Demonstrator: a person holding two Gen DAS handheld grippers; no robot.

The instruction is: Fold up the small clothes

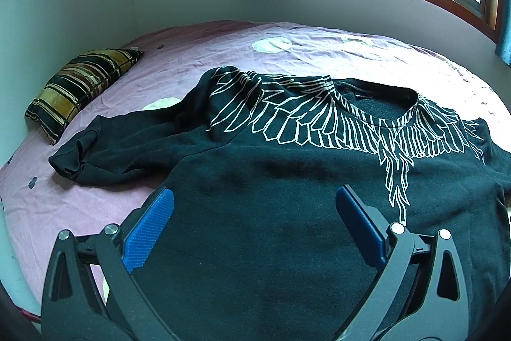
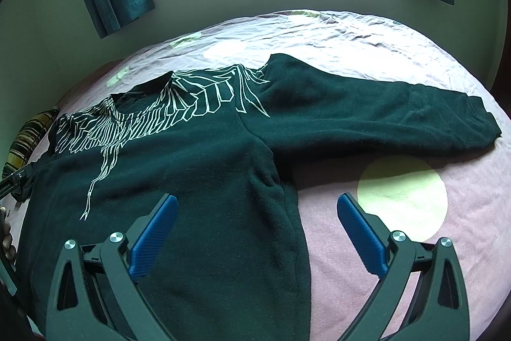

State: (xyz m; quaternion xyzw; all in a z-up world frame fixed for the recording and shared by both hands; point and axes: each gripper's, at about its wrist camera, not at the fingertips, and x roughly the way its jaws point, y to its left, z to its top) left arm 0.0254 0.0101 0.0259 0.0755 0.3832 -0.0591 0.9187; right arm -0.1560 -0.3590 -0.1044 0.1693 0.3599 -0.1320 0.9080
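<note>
A black sweatshirt (image 1: 255,197) with a white feather print lies face up on the pink bed (image 1: 319,53), sleeves out to each side. The left hand-held gripper (image 1: 254,200) hangs over its body, fingers spread wide and empty. The right hand-held gripper (image 2: 257,206) straddles its side edge, equally spread. A striped pillow (image 1: 80,88) lies near the wall.

Bare sheet (image 2: 415,261) free right of the sweatshirt (image 2: 198,181); striped pillow (image 1: 80,91) far left
</note>
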